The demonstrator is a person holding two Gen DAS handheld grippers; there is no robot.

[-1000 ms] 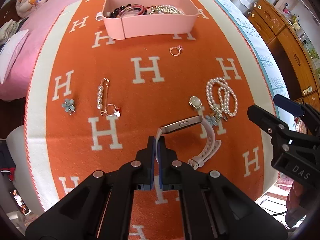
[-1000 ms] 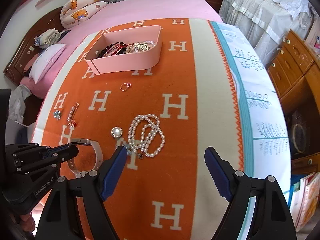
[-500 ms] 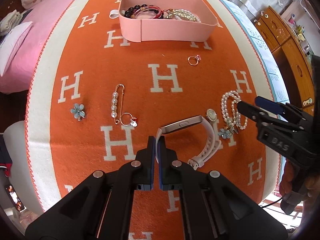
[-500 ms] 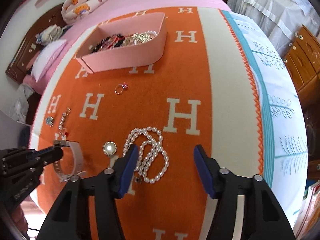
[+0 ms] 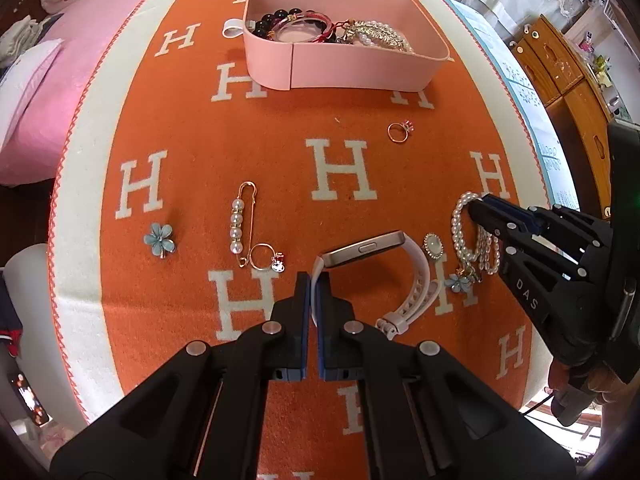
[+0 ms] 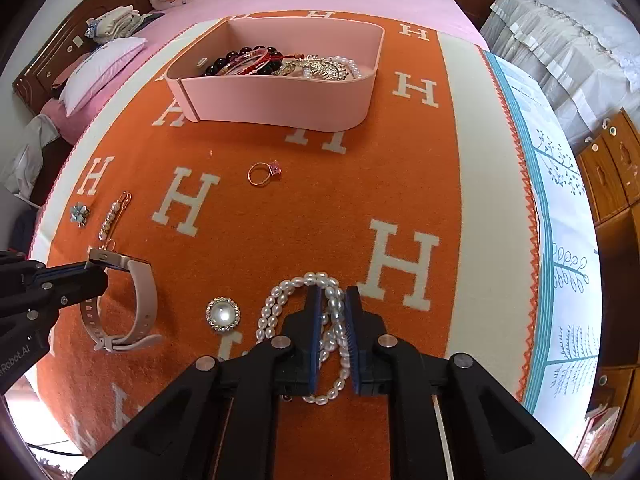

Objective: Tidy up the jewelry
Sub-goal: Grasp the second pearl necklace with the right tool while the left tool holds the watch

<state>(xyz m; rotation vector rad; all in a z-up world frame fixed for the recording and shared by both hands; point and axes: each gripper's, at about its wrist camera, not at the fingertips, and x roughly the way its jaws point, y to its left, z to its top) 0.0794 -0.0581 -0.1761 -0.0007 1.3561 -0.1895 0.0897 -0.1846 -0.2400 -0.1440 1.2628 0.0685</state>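
Observation:
A pink tray (image 5: 360,68) (image 6: 280,100) holding several bracelets stands at the far end of the orange blanket. My left gripper (image 5: 314,280) is shut on the strap of a pale pink watch (image 5: 384,248) (image 6: 132,300), held just above the blanket. My right gripper (image 6: 331,300) (image 5: 480,208) has closed on the strands of a pearl necklace (image 6: 304,320) (image 5: 464,236) lying on the blanket. A pearl brooch (image 6: 223,314) (image 5: 433,246) lies between watch and necklace.
A gold ring with a pink stone (image 5: 399,132) (image 6: 262,173), a pearl safety-pin brooch (image 5: 244,224) (image 6: 112,216) with a charm ring (image 5: 268,260) and a blue flower pin (image 5: 160,238) (image 6: 79,214) lie on the blanket. Wooden drawers (image 6: 612,176) stand at the right.
My right gripper moved forward and down over the pearl necklace and closed from wide open onto its strands. My left gripper kept its hold on the watch and moved toward the tray.

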